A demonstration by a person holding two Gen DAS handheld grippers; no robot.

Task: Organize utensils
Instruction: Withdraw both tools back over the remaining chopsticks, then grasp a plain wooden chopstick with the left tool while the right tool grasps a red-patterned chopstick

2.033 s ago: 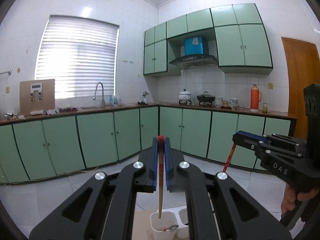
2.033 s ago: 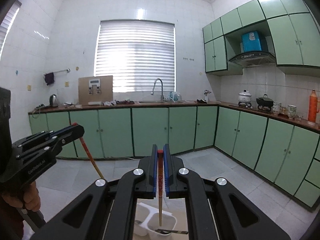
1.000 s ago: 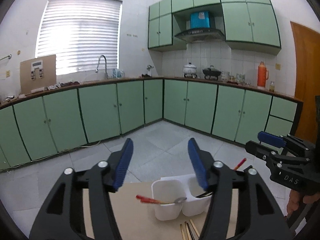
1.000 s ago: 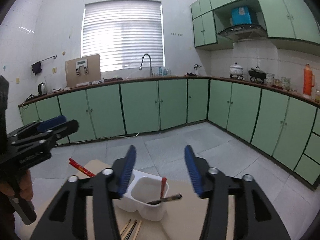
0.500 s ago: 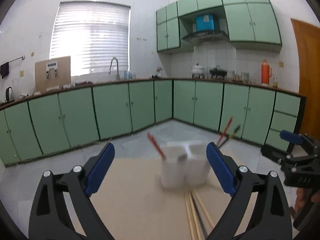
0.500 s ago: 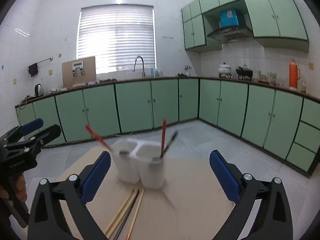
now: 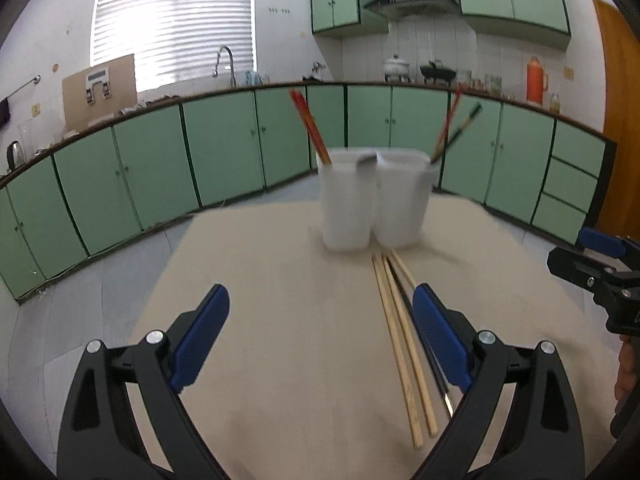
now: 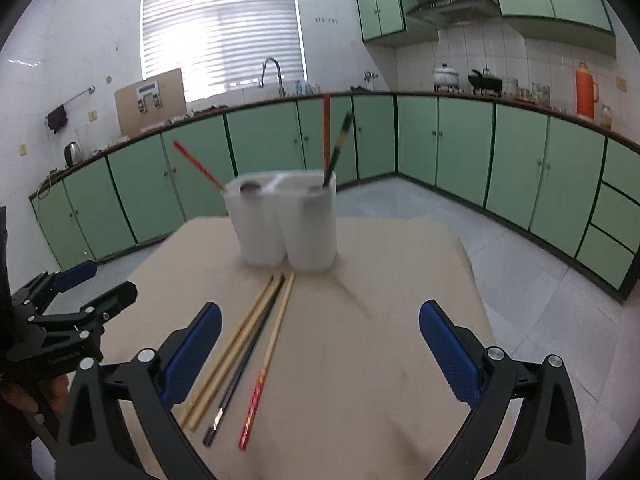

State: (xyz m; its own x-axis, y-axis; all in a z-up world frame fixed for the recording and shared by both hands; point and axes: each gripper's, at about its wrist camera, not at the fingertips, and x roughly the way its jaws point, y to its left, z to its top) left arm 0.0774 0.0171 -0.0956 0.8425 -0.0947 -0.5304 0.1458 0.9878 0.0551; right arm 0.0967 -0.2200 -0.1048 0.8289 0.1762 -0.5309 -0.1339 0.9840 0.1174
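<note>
Beige table lies beneath both grippers. White holder, ahead of the fingers, already stores several utensils. Loose chopsticks lie beside the left finger of the right gripper. Left gripper likewise stands wide open, empty. Next step, by judgement: straddle one chopstick and close.

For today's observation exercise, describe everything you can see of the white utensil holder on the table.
The white utensil holder is a matte, plastic-looking twin container: two tall, rounded compartments joined side by side. It stands upright on the beige table, somewhat blurred. A red chopstick leans out of one compartment, where a spoon bowl shows at the rim; a red chopstick and a dark chopstick stand in the other. Loose chopsticks lie just before its base. Neither gripper touches it.
</note>
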